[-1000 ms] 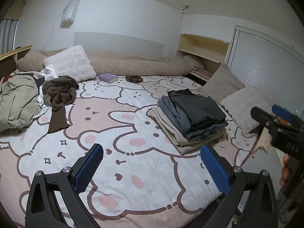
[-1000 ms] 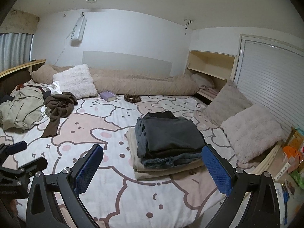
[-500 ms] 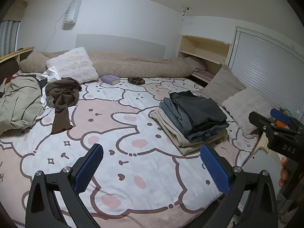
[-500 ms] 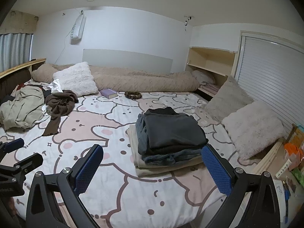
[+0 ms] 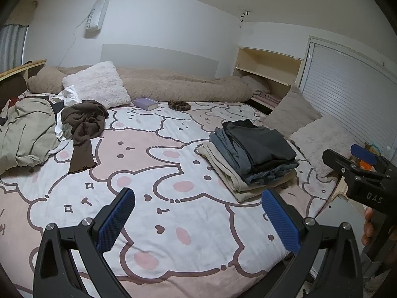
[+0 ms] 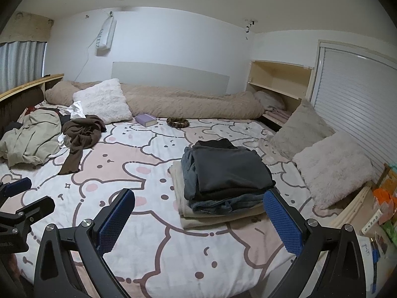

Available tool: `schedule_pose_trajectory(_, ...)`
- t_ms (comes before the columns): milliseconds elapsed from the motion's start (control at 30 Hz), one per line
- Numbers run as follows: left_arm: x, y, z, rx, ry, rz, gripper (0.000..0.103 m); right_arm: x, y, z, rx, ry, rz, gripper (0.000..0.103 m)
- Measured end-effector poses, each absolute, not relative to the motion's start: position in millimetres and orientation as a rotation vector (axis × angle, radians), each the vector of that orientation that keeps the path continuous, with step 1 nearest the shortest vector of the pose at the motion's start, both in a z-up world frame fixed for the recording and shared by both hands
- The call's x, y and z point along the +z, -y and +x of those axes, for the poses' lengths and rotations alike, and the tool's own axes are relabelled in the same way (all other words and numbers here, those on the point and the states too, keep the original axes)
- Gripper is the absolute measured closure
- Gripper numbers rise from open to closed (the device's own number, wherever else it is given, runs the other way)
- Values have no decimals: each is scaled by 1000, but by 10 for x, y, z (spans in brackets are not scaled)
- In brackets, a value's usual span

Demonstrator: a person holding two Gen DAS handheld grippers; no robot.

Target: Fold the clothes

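The left hand-held gripper and the right hand-held gripper hover over the bed's near edge, blue-padded jaws spread wide, holding nothing. On the pink-and-white bear-print bed cover, a folded stack of dark grey, blue and cream clothes sits toward the right edge; a crumpled brown knit garment and beige jacket lie at the far left corner.

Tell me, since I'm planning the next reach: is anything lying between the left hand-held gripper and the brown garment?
Nothing visible. Only bare bedspread lies between the open left hand-held gripper and the brown garment; the folded stack sits off to the right.
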State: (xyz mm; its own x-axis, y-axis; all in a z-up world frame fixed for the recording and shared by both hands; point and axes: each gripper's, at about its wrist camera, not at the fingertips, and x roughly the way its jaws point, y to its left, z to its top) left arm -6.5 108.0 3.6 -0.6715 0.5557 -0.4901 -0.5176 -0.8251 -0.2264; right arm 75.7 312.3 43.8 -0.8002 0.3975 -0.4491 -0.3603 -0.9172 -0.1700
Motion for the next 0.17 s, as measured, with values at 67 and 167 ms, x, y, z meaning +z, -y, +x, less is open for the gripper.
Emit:
schedule_pose_trajectory(67, 37, -1076, -57, 2435, 90, -741, 0, 431, -3121, 755, 2650, 109, -688, 0)
schedule_pose_trajectory(167, 37, -1073, -42, 2438, 85, -736, 0, 416, -3119, 755, 2649, 107, -697, 0)
